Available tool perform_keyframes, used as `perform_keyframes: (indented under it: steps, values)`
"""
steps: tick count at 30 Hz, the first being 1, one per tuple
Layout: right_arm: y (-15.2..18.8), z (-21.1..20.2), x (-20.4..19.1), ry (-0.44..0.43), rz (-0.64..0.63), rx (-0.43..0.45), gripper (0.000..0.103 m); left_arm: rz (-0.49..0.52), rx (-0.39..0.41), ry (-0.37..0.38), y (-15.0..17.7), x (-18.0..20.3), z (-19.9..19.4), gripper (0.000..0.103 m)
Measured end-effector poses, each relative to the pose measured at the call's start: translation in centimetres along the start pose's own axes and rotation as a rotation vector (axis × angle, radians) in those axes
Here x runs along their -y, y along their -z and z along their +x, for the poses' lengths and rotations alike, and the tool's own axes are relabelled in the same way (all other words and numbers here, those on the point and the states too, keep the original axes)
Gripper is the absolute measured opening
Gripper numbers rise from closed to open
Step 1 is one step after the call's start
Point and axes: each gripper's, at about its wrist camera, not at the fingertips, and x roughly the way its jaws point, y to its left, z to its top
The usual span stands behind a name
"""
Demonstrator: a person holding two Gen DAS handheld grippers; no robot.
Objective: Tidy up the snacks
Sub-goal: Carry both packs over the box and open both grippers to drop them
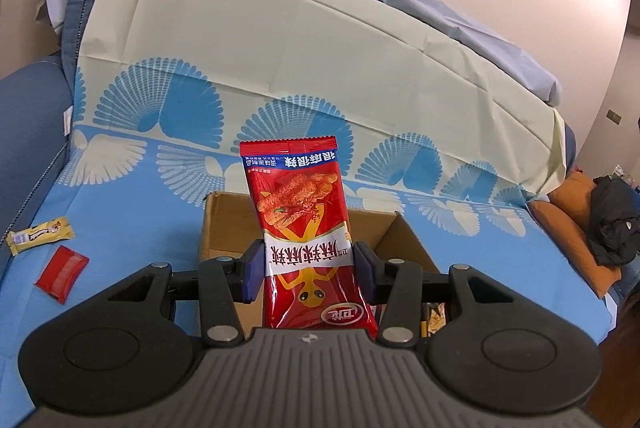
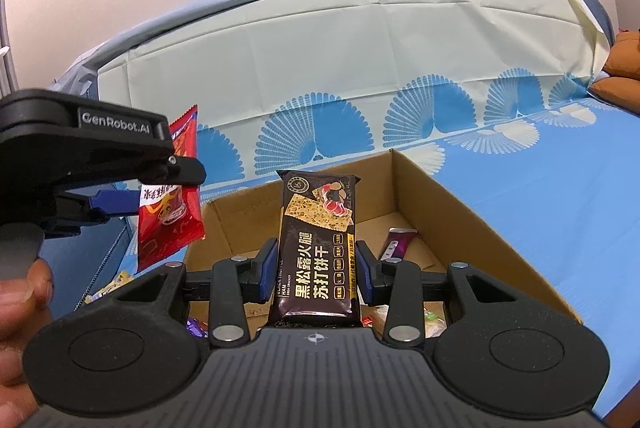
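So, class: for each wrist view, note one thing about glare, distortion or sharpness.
Left wrist view: glare streaks the glossy red snack packet held in the left hand-held gripper; fisheye bows the bed edge and wall. Right wrist view: print on the dark cracker packet in the right hand-held gripper reads sharply; the cardboard box splays outward.

Cardboard box point(image 2: 460, 212) open at top; far half of floor mostly bare, 1 purple packet point(image 2: 396, 242) lying there, center-right of right wrist view. Near end of box holds loose snacks under the gripper.

Left gripper point(image 2: 132, 206) with red packet point(image 2: 168, 216) occupies left edge of frame, beside box's left wall.

Blue cloth point(image 2: 560, 196) right of box is open surface.

Left wrist view, lower left: yellow bar point(image 1: 40, 234) and small red packet point(image 1: 62, 270) on cloth.
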Motion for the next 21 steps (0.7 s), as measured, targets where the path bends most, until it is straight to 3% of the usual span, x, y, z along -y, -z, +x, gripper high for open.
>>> perform_keyframes:
  steps: [15, 18, 19, 21]
  values:
    - [0.16, 0.06, -0.44, 0.007, -0.011, 0.001, 0.041, -0.004, -0.001, 0.01, -0.47, 0.25, 0.18, 0.052]
    - [0.16, 0.06, -0.43, 0.028, -0.015, 0.008, 0.043, -0.017, 0.004, 0.008, -0.52, -0.02, 0.01, 0.065]
    - [0.18, 0.1, -0.43, 0.034, -0.015, 0.008, 0.047, -0.016, 0.006, 0.006, -0.55, -0.07, -0.07, 0.068]
    - [0.23, 0.2, -0.29, 0.038, -0.01, 0.001, 0.055, -0.009, 0.01, 0.002, -0.53, -0.26, -0.35, 0.069]
